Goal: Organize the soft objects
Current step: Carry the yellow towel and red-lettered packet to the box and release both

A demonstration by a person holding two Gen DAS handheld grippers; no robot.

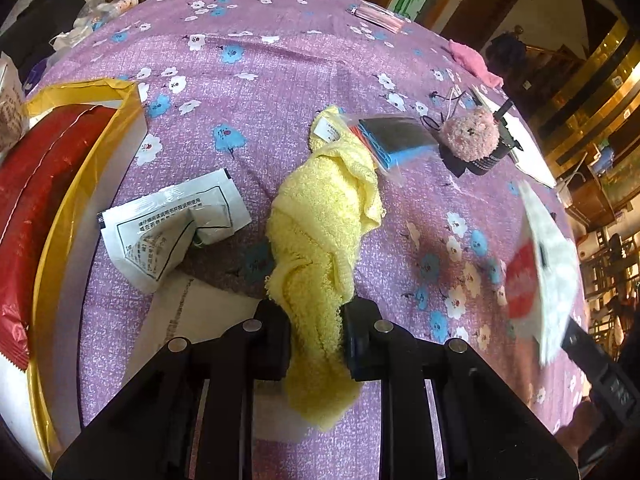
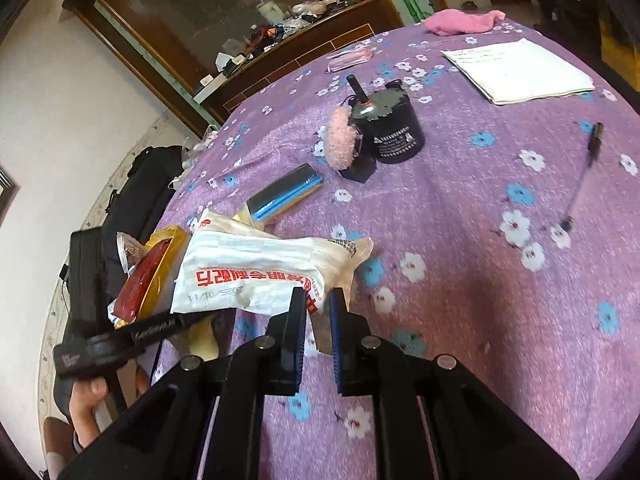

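My left gripper (image 1: 316, 320) is shut on a crumpled yellow towel (image 1: 320, 220), which trails up the purple flowered tablecloth (image 1: 280, 60). My right gripper (image 2: 318, 308) is shut on the edge of a white packet with red lettering (image 2: 256, 272), held just above the cloth. From the left wrist view that packet (image 1: 544, 264) is a blur at the right, with the right gripper (image 1: 568, 340) below it. A pink fluffy ball (image 2: 342, 140) leans against a black cylinder (image 2: 394, 128). A pink cloth (image 2: 460, 22) lies at the far edge.
A yellow-rimmed box (image 1: 72, 184) holding a red bag (image 1: 36, 184) stands at the left. A white folded packet (image 1: 172, 220) and a blue-and-black packet (image 1: 396, 136) lie near the towel. White paper (image 2: 520, 68) and a pen (image 2: 592, 144) are at the right. A hand (image 2: 88, 412) holds the left gripper.
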